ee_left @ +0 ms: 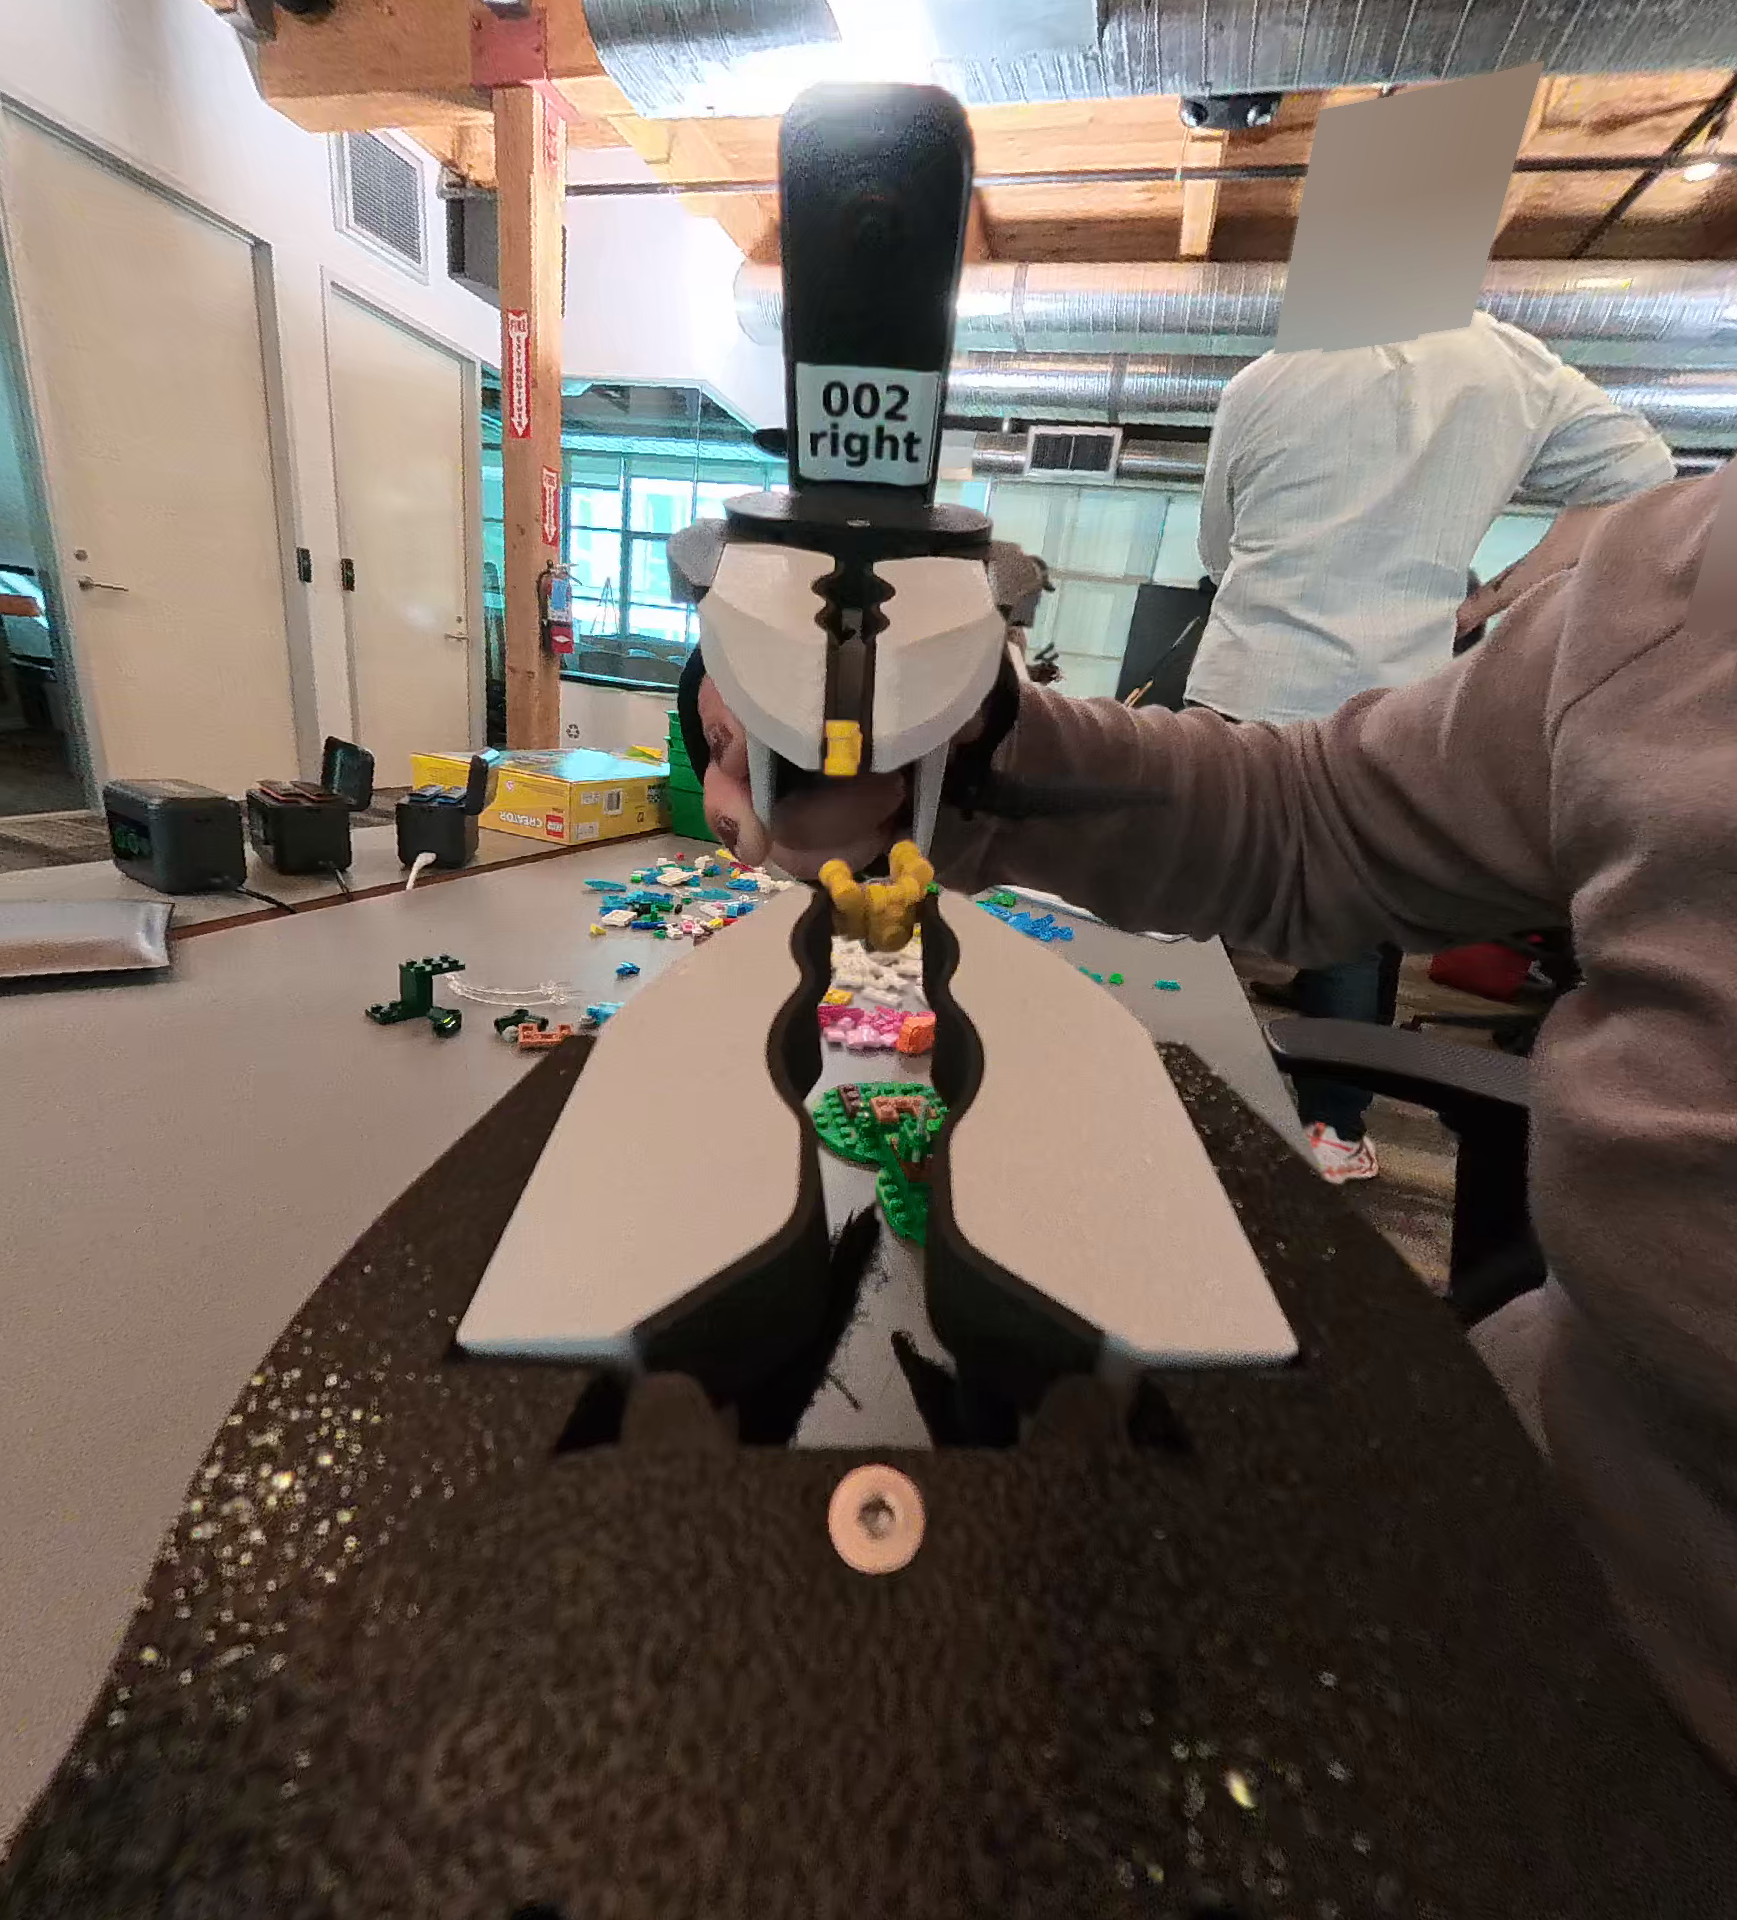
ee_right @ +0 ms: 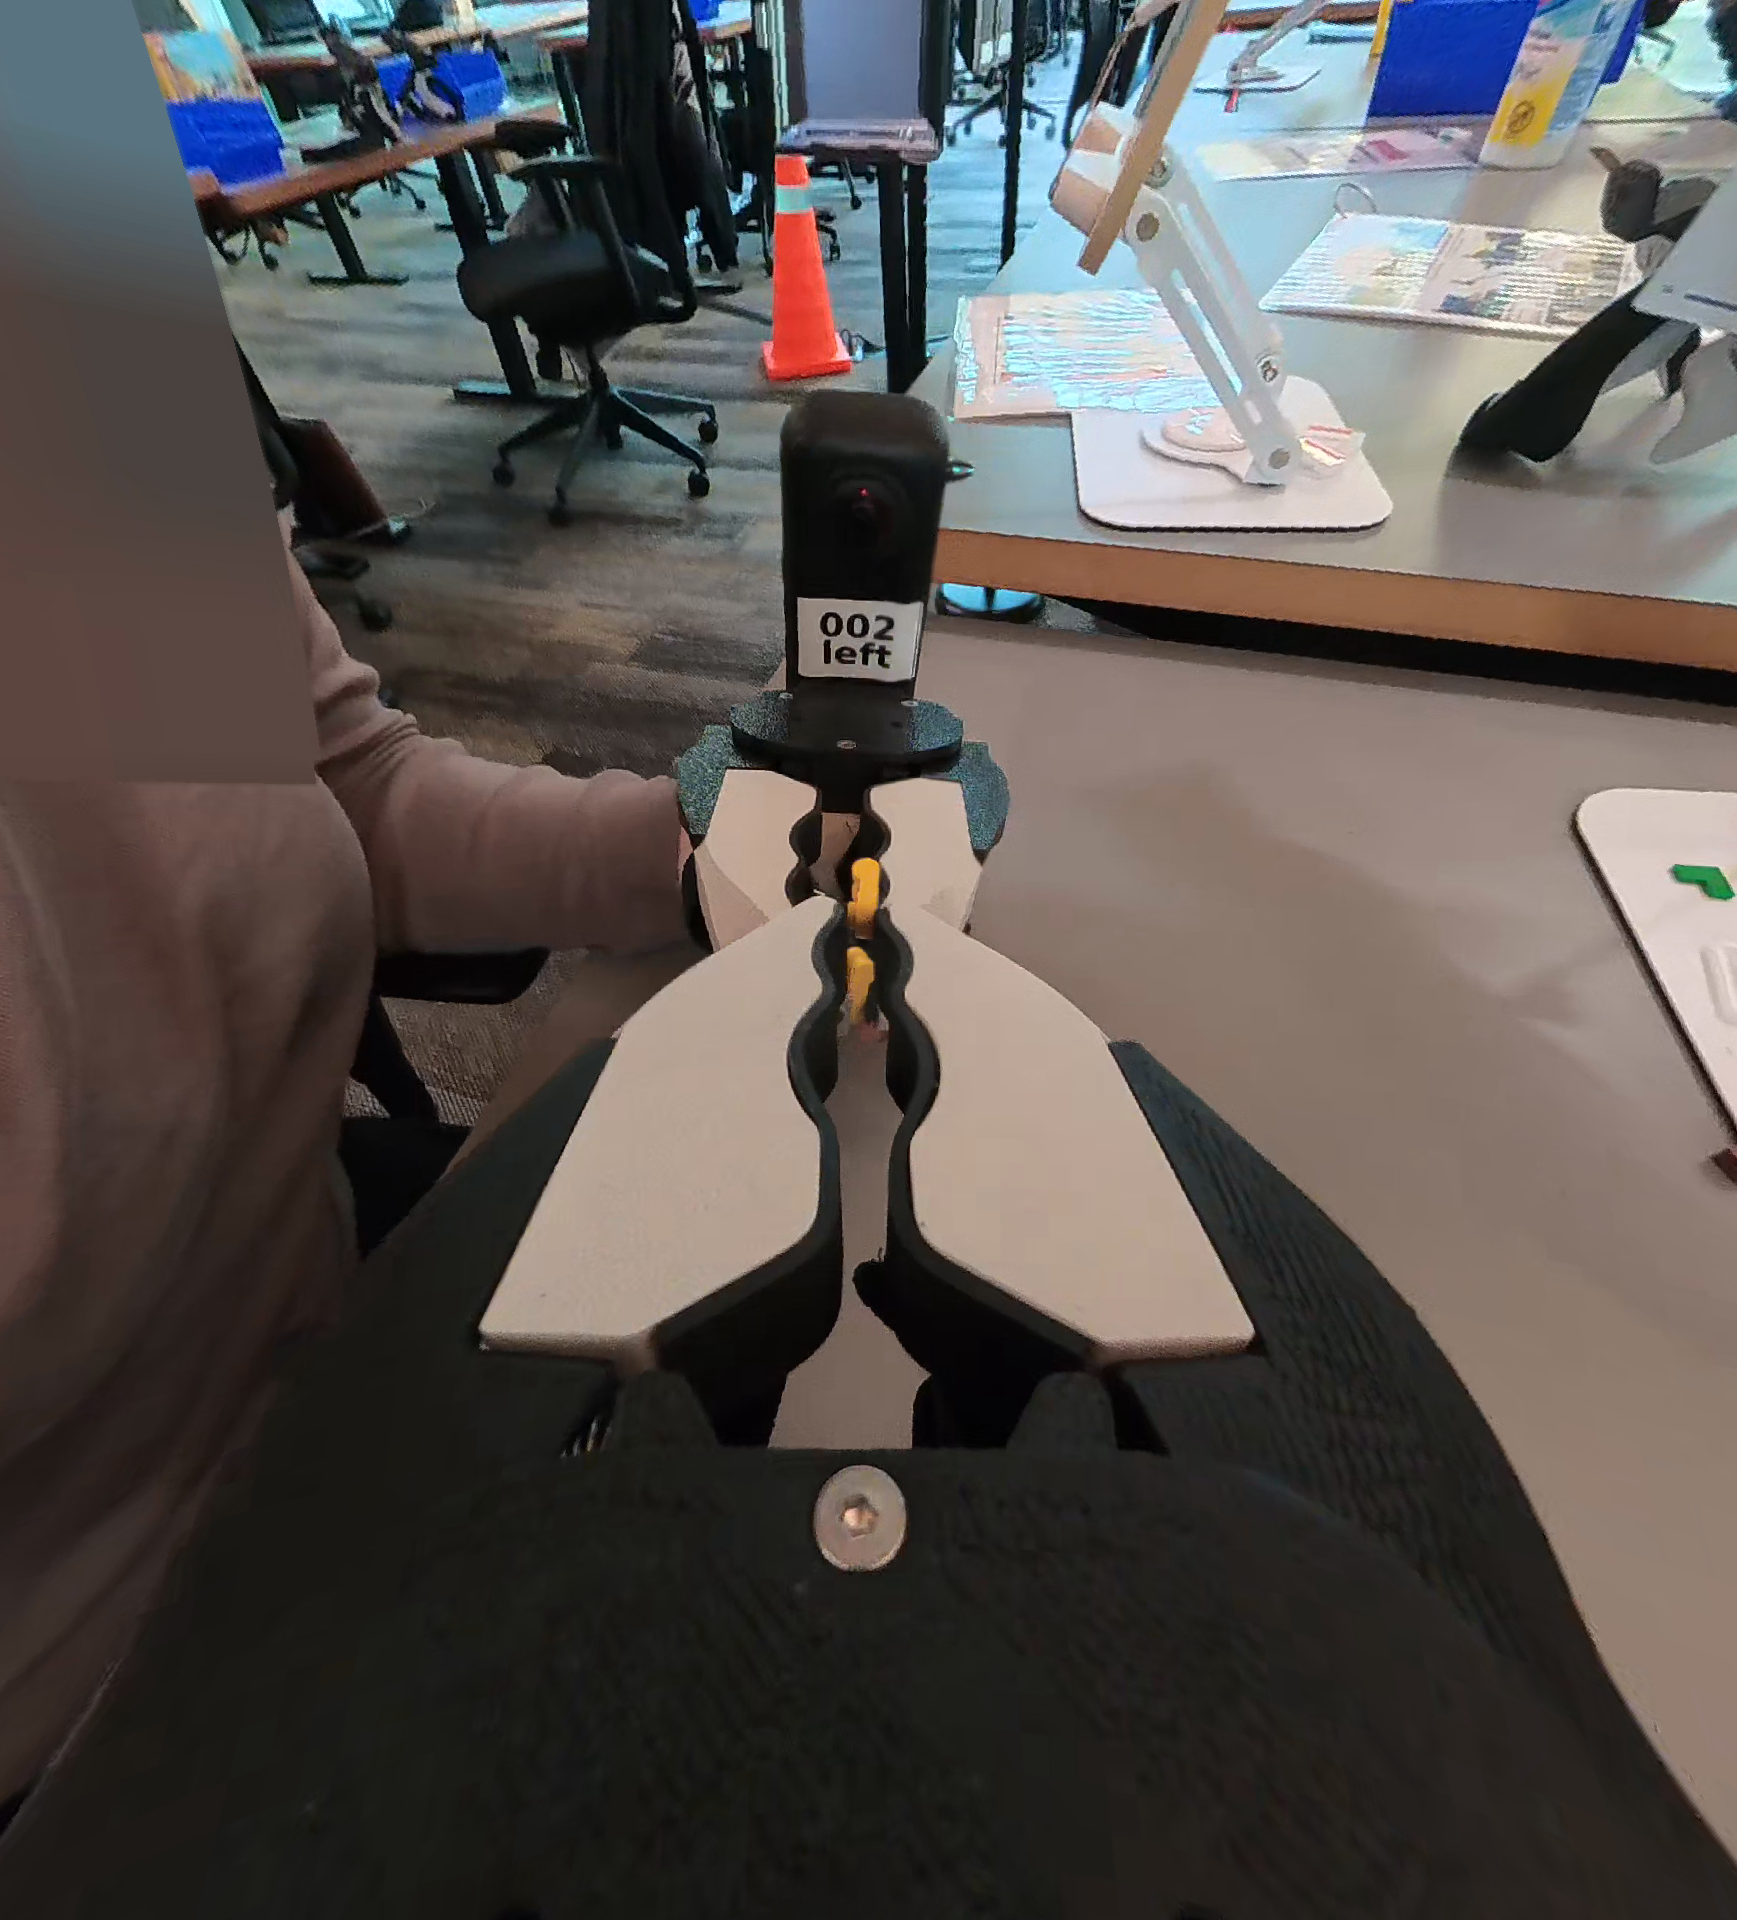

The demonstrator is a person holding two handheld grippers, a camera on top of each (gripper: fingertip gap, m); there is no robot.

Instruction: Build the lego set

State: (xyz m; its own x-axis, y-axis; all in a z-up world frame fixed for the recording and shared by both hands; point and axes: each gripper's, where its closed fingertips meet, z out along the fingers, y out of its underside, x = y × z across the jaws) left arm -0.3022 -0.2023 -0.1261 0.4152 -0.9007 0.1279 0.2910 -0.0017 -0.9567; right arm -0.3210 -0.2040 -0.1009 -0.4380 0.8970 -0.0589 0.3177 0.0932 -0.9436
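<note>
My left gripper is shut at its tips on a small yellow Lego assembly with two upturned arms, held in the air above the table. My right gripper faces it tip to tip from above and is shut on a small yellow brick. In the right wrist view, my right gripper pinches the yellow brick, and the left gripper opposite holds its yellow assembly close against it. Whether the two yellow parts touch is unclear.
A round green baseplate with brown pieces lies under the grippers. Pink bricks, a loose brick pile, a dark green piece and a yellow box lie beyond. A white board with a green piece is on the right. The grippers are tip to tip, or close to it. The dark green piece is about equally far from each gripper, around 30 centimetres.
</note>
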